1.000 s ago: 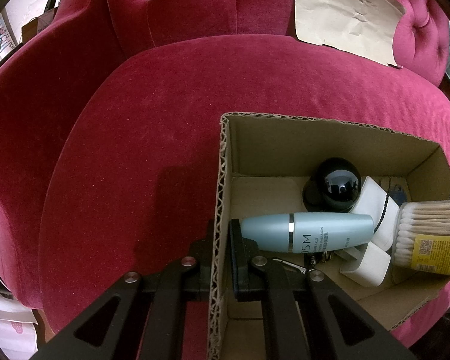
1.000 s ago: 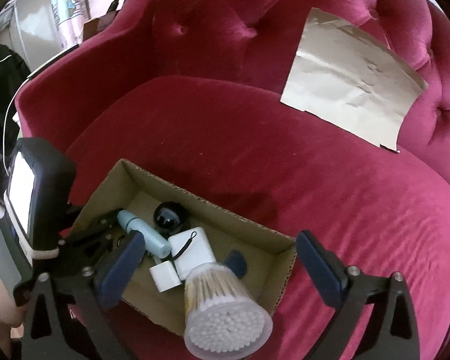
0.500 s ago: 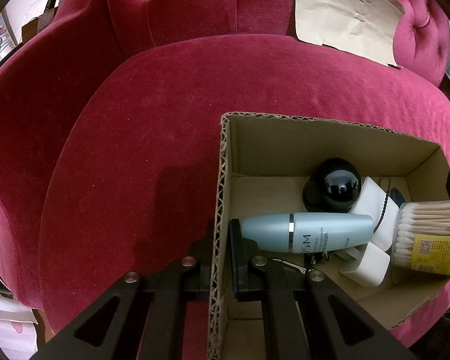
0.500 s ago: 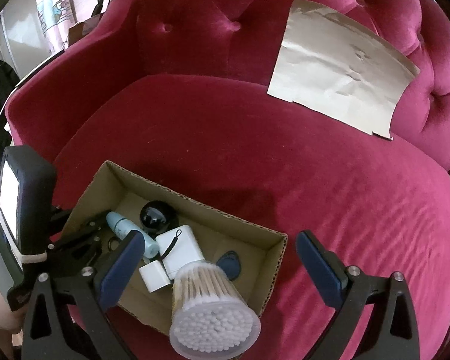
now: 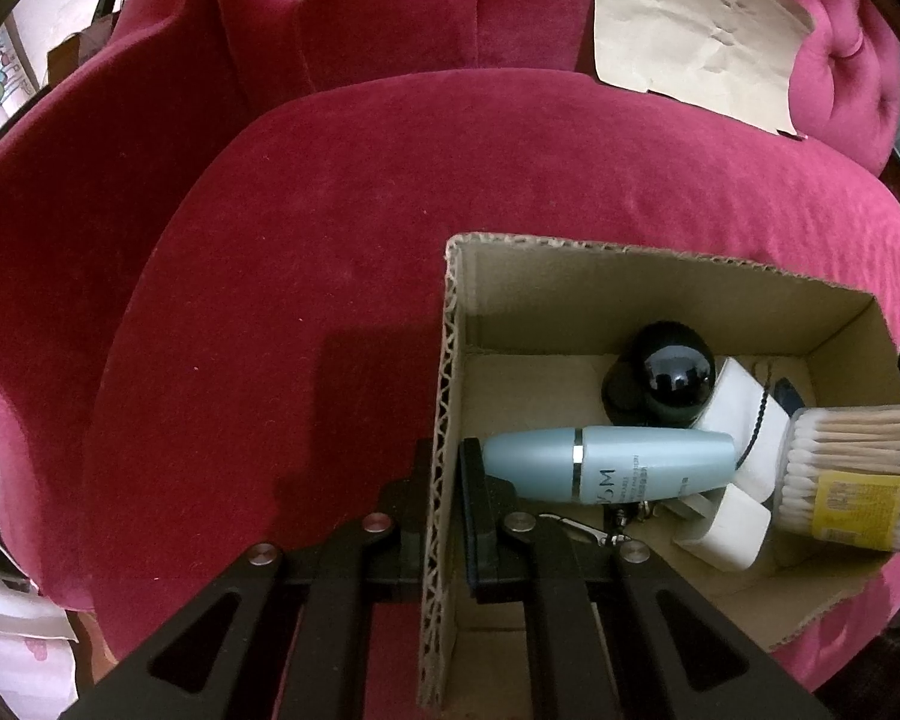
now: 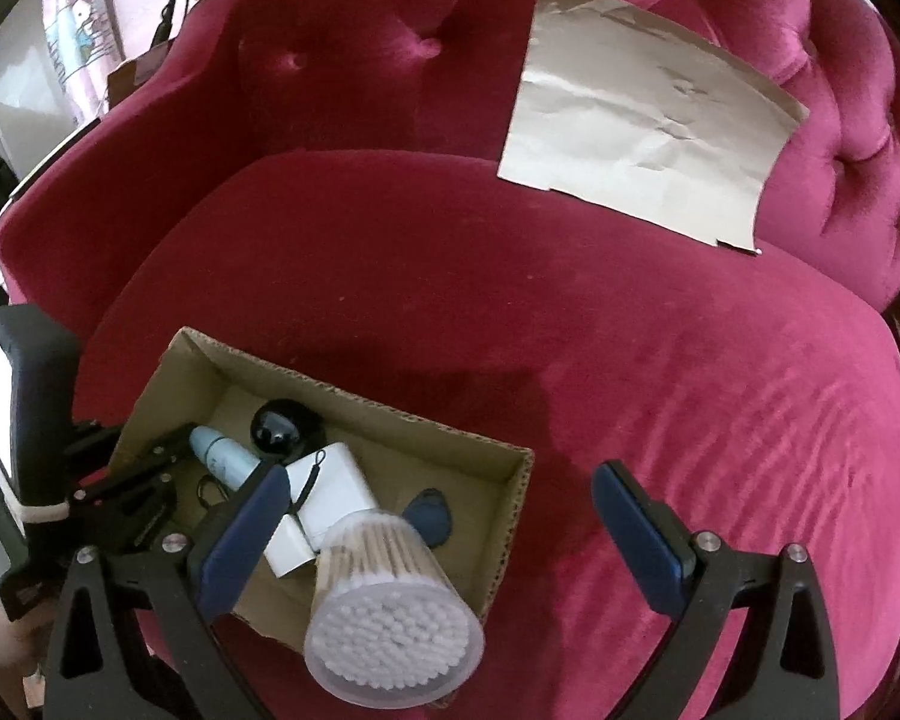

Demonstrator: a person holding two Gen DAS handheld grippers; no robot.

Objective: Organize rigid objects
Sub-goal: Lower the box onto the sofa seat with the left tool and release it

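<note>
A cardboard box (image 5: 630, 276) (image 6: 513, 516) sits on a red velvet sofa seat. In it lie a pale blue bottle (image 5: 606, 465) (image 6: 219, 450), a black ball-shaped object (image 5: 672, 375) (image 6: 276, 426), a white charger block (image 5: 744, 426) (image 6: 336, 495), a small white adapter (image 5: 732, 531) and a blue tag (image 6: 429, 516). A clear tub of cotton swabs (image 5: 846, 486) (image 6: 390, 606) leans at the box's near right end. My left gripper (image 5: 447, 492) is shut on the box's left wall. My right gripper (image 6: 444, 534) is open and empty above the tub.
A crumpled sheet of brown paper (image 6: 642, 126) (image 5: 690, 24) leans against the tufted sofa back (image 6: 354, 60). The sofa seat (image 6: 630, 360) spreads out behind and to the right of the box. The left hand-held unit (image 6: 18, 420) is at the box's left end.
My right gripper has pulled back and up, away from the cotton swab tub, which stays in the box. My left gripper keeps its hold on the box wall.
</note>
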